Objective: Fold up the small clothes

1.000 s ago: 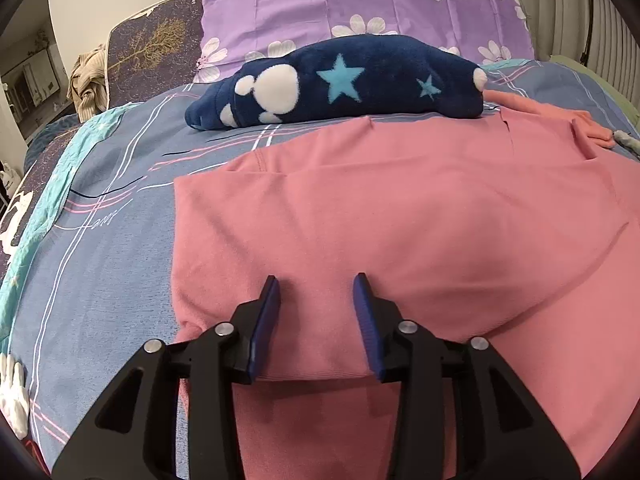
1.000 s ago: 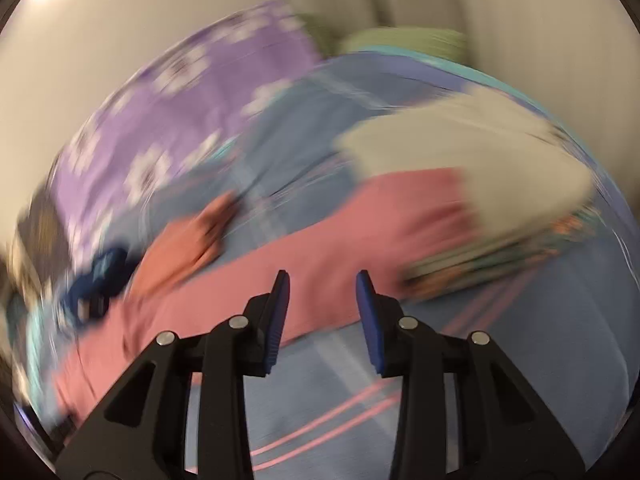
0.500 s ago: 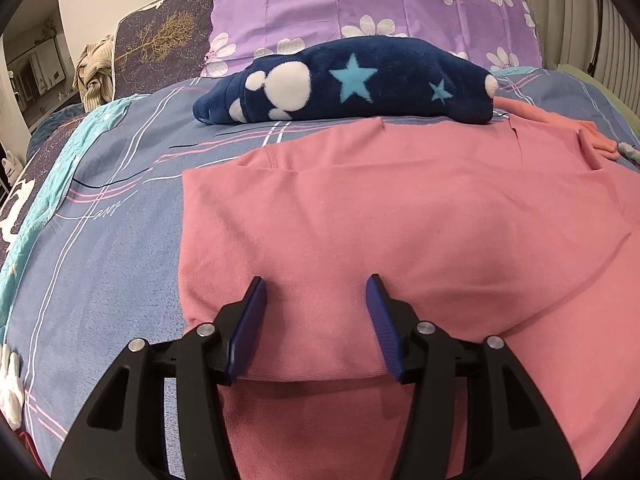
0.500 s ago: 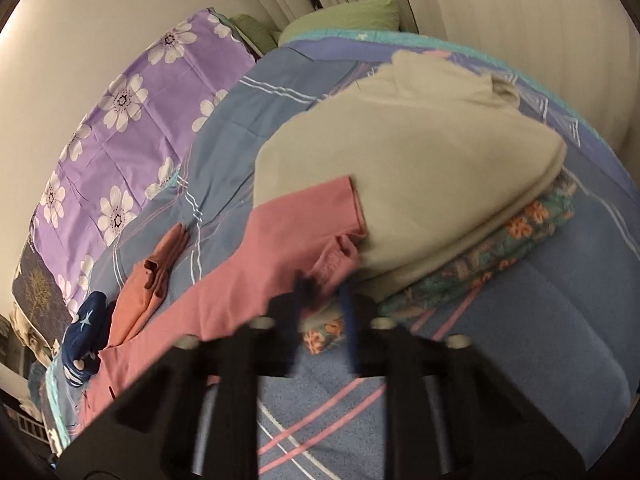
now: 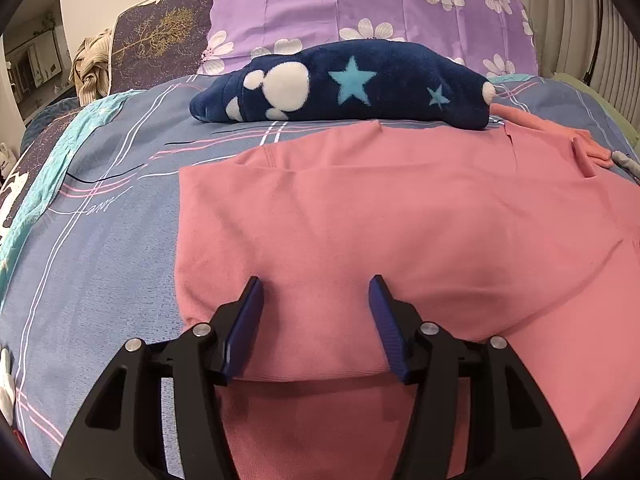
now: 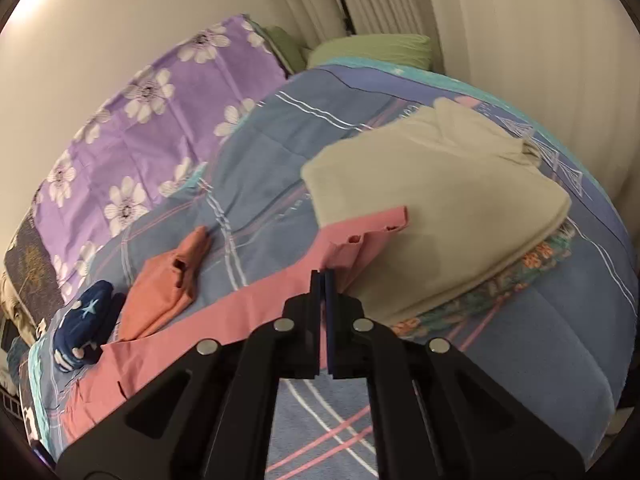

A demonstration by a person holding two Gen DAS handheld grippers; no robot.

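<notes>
Your left gripper (image 5: 316,296) sits low over the pink garment (image 5: 400,232) with its 2 blue pads spread wide apart, one on each side of a folded edge, gripping nothing. The garment lies flat on the blue striped bedspread (image 5: 100,240), folded over on itself near you.

Your right gripper (image 6: 324,280) has its pads pressed together on the far end of that pink garment (image 6: 240,312) — the cloth runs from the jaws up to a sleeve end that lies on the folded beige garment (image 6: 440,216). That beige piece tops a stack, with a floral-print fabric (image 6: 532,264) showing beneath it.

Some small script is printed on the bedspread, left of the pink garment, but it is too small to read. There are no containers in sight.

Beyond the pink garment lies a navy fleece with stars (image 5: 348,88), and behind it a purple flowered pillow (image 5: 360,8). An orange garment (image 6: 168,284) lies crumpled beside the navy fleece.
</notes>
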